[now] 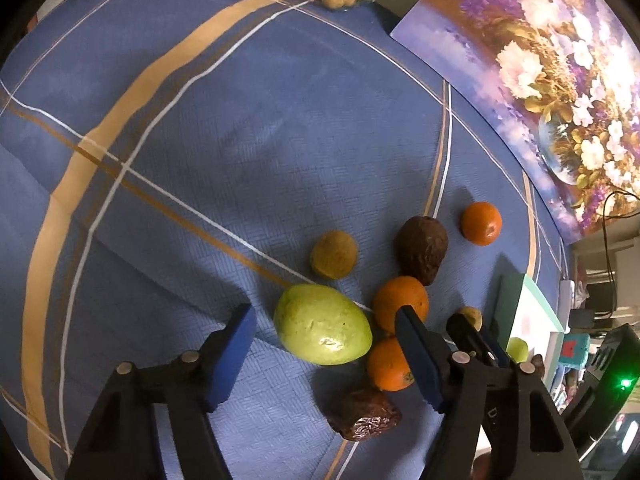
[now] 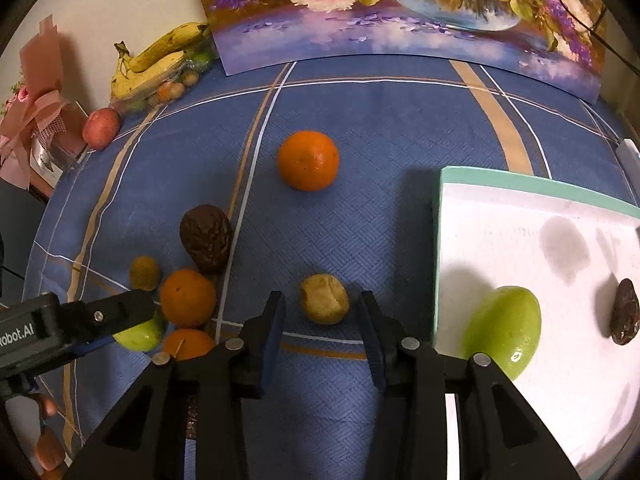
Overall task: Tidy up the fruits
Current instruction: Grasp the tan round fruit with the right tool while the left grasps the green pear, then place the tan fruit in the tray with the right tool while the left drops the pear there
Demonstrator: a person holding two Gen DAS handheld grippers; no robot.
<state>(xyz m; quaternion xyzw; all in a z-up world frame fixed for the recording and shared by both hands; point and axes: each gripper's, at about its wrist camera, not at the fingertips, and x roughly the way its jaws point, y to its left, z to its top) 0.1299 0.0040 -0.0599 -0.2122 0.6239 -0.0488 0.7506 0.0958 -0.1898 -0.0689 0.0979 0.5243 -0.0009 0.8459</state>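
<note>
In the left wrist view my left gripper (image 1: 326,322) is open, its jaws on either side of a large green fruit (image 1: 322,324) on the blue cloth. Around it lie two oranges (image 1: 400,300) (image 1: 387,364), a dark wrinkled fruit (image 1: 421,249), a small brown fruit (image 1: 334,254), a third orange (image 1: 481,223) and a date (image 1: 366,420). In the right wrist view my right gripper (image 2: 322,304) is open around a small tan fruit (image 2: 324,298). A white tray (image 2: 520,232) at right holds a green fruit (image 2: 504,330) and a date (image 2: 624,318).
A floral painting (image 2: 400,8) leans at the back of the table. Bananas (image 2: 160,56) on a clear pack of small fruits and a red apple (image 2: 101,127) sit at the far left corner, beside a pink bouquet (image 2: 32,120). A lone orange (image 2: 308,160) lies mid-table.
</note>
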